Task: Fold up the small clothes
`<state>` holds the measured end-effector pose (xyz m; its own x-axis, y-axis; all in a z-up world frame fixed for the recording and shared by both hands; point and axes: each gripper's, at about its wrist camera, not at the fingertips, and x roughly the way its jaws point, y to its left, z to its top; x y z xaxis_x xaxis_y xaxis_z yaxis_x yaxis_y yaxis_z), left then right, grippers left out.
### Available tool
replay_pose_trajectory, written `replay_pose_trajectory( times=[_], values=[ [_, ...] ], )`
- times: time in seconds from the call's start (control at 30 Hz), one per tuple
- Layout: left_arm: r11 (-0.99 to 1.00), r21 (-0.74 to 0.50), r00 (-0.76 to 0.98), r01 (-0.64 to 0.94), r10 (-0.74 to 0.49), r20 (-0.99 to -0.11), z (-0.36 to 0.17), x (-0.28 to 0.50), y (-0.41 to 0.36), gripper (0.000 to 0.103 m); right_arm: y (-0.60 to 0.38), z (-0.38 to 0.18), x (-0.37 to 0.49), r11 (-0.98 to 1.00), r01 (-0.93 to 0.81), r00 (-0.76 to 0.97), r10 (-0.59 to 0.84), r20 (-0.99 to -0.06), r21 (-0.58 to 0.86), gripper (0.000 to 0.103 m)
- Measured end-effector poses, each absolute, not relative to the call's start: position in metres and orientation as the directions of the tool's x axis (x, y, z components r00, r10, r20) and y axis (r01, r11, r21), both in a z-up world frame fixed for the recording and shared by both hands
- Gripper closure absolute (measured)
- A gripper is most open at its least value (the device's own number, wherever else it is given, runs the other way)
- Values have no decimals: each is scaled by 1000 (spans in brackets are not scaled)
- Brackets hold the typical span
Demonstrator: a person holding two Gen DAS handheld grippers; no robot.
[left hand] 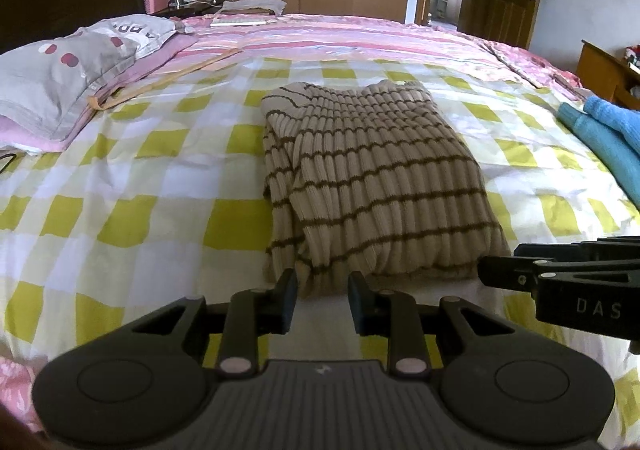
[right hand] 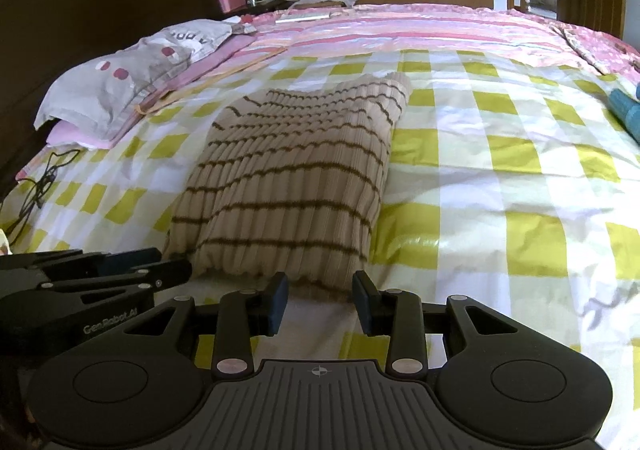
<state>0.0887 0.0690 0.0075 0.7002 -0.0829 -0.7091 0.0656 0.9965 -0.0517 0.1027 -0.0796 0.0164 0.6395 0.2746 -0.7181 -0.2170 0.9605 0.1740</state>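
On the checked bedspread [left hand: 160, 186] lie one folded striped sweater [left hand: 372, 186], two gaping grippers.

Striped sweater [left hand: 372, 186] [right hand: 288, 186]: beige ribbed knit with thin dark-brown horizontal stripes, lying flat on the bed's yellow-green and white checked cover [left hand: 152, 186] [right hand: 500, 154]. Already folded into a compact, roughly rectangular bundle, long axis running away from both cameras. Left wrist view: one layer folded lengthwise over the left side, forming a narrow overlapping panel with a visible edge. Near hem bunched and slightly rounded; far end shows a wavy edge. Blue knit garment [left hand: 604, 138] [right hand: 628, 110] lies well apart at the right edge of the bed, only partly in frame; fold state cannot be determined.
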Motion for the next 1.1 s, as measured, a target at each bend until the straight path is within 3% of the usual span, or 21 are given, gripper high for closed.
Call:
replay_pose_trajectory(
  times=[0.17, 1.1],
  values=[
    [995, -53, 690, 79, -94, -717, 4, 80, 64, 66, -78, 16, 91, 961, -214, 643, 273, -715, 175, 62],
    [994, 3, 706, 112, -78, -704, 5, 43, 45, 51, -79, 17, 48, 962, -196, 665, 273, -695, 190, 56]
  ],
)
